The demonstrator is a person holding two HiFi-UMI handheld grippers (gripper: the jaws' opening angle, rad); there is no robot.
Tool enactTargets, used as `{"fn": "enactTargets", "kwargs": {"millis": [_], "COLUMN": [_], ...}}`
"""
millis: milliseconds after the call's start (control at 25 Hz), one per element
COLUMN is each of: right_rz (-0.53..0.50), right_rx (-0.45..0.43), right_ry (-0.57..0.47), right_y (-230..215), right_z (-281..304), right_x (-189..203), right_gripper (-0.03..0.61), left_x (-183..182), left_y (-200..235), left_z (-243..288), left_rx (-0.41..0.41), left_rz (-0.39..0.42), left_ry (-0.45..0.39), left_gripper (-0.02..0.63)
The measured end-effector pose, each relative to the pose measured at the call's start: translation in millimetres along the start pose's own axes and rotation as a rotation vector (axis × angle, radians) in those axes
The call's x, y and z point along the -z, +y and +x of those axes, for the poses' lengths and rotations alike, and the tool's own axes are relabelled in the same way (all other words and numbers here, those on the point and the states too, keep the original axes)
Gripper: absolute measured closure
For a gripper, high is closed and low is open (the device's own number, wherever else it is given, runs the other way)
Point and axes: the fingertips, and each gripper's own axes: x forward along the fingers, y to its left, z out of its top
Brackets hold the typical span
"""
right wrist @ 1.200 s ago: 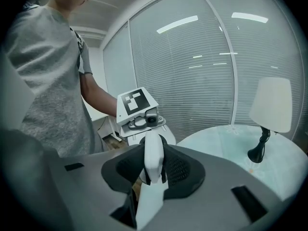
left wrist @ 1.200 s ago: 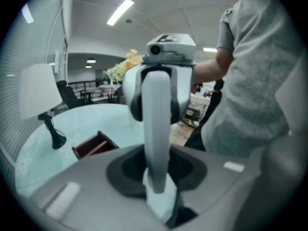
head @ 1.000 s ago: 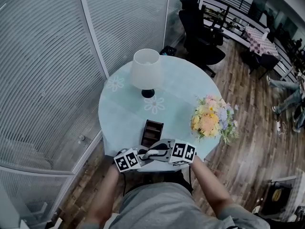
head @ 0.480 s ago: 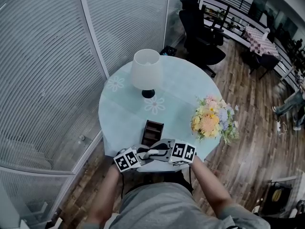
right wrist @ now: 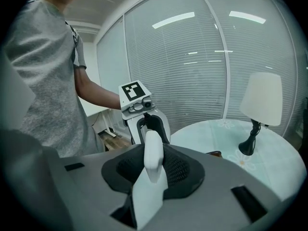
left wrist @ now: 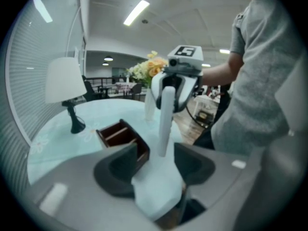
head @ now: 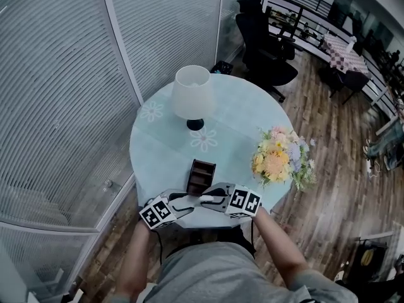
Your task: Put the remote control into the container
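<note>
A slim white remote control point(head: 204, 199) hangs over the round table's near edge, just in front of the dark wooden container point(head: 201, 175). My right gripper point(head: 213, 200) is shut on one end of it; in the right gripper view the remote point(right wrist: 153, 154) sits pinched between the dark pads point(right wrist: 179, 170). My left gripper point(head: 181, 204) faces it from the left, jaws opening wide. In the left gripper view the remote's point(left wrist: 165, 119) free end lies between those jaws without touching either pad point(left wrist: 120, 167). The container point(left wrist: 121, 135) shows its dividers and lies just beyond.
A white-shaded lamp point(head: 192, 95) stands at the far side of the pale blue table point(head: 158, 150), and a bouquet of flowers point(head: 278, 157) at its right. A glass wall with blinds point(head: 69, 87) runs along the left; black office chairs point(head: 265, 46) stand beyond.
My left gripper's jaws have opened and let go of the remote, and that gripper has drawn a little to the left. The right gripper stays put with the remote.
</note>
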Motion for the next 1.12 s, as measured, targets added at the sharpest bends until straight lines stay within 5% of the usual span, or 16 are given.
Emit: {"fn": "enactTargets", "kwargs": {"millis": [40,200,440,680,1120], "right_rz": [-0.008,-0.031,-0.045,-0.077,-0.152], "right_rx": [0.02,0.081,0.104,0.234,0.41], "right_ry": [0.006,0.021,0.02,0.018,0.06], "right_y": [-2.8,-9.9,-15.5,-37.9,-74.8], "right_z": [-0.9,-2.3,-0.5,-2.5,1.6], "right_x": [2.3,7.4,6.7,6.7,8.1], "right_gripper": [0.46,0.46,0.46,0.46,0.46], "left_x": [3.1,6.5,-2.8,-24.0,-9.9], "left_y": [2.9,16.8,19.1,27.6,16.9], "left_z": [-2.9,-16.2,-22.1,-32.8,-19.4], "left_rx": [-0.03,-0.188,-0.195,-0.223,-0.201], "left_rz": [0.01,0.05,-0.014,-0.071,-0.065], "left_ry": [0.005,-0.005,-0.069,-0.167,-0.098], "left_gripper": [0.388,0.615,0.615,0.616,0.615]}}
